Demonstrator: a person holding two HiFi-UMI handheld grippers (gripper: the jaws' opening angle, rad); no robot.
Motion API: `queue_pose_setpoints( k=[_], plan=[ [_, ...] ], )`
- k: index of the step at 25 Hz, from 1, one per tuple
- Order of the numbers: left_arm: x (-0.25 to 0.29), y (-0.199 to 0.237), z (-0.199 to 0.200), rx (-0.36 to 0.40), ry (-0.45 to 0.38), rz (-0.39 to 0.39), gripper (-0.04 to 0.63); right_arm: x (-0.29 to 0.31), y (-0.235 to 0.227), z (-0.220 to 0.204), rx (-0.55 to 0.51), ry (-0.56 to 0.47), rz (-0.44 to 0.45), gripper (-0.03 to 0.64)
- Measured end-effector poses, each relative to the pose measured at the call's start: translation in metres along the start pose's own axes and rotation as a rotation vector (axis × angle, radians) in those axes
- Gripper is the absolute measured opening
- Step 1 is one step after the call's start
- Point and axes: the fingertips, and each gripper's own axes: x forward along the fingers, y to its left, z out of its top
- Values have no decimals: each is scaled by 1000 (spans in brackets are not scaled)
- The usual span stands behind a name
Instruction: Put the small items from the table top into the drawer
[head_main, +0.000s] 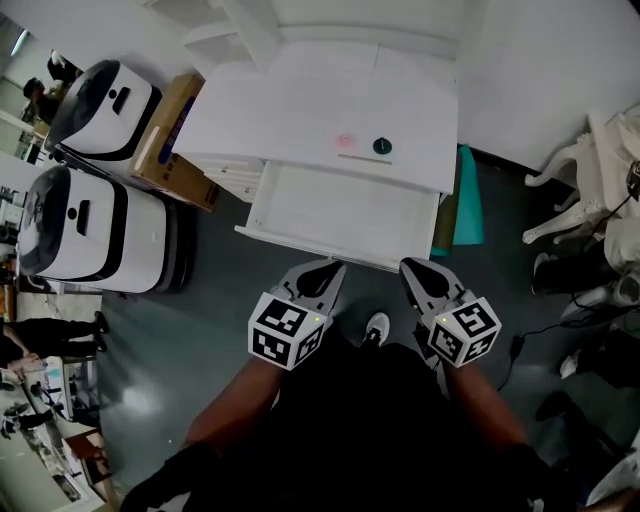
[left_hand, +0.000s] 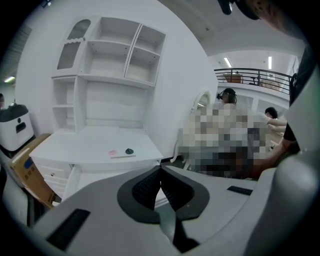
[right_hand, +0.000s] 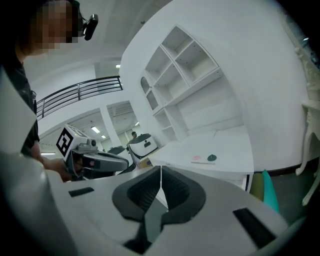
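On the white table top (head_main: 300, 110) lie a pink eraser-like item (head_main: 346, 141), a dark round knob-like item (head_main: 382, 146) and a thin pencil-like stick (head_main: 364, 158), near the front edge. The same three show small in the left gripper view: pink item (left_hand: 113, 152), dark item (left_hand: 129, 150), stick (left_hand: 123, 157). Below them the white drawer (head_main: 345, 212) stands pulled out. My left gripper (head_main: 322, 272) and right gripper (head_main: 414, 272) hang in front of the drawer, both shut with nothing held.
Two white-and-black machines (head_main: 95, 105) (head_main: 80, 225) and a cardboard box (head_main: 170, 130) stand left of the table. A teal object (head_main: 468, 195) leans at its right side. White chairs (head_main: 590, 180) and cables sit farther right. White shelves (left_hand: 107, 55) rise behind the table top.
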Motion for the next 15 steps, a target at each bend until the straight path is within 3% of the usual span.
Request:
queue_pose_setpoints(
  k=[11,15],
  plan=[
    [14,15,-1,28,31,-33,3,13,-15,-3,5,5,-49,26],
    [18,31,5,29,24,-44,3,27,-14,-1,-40,20,-70,26]
  ],
)
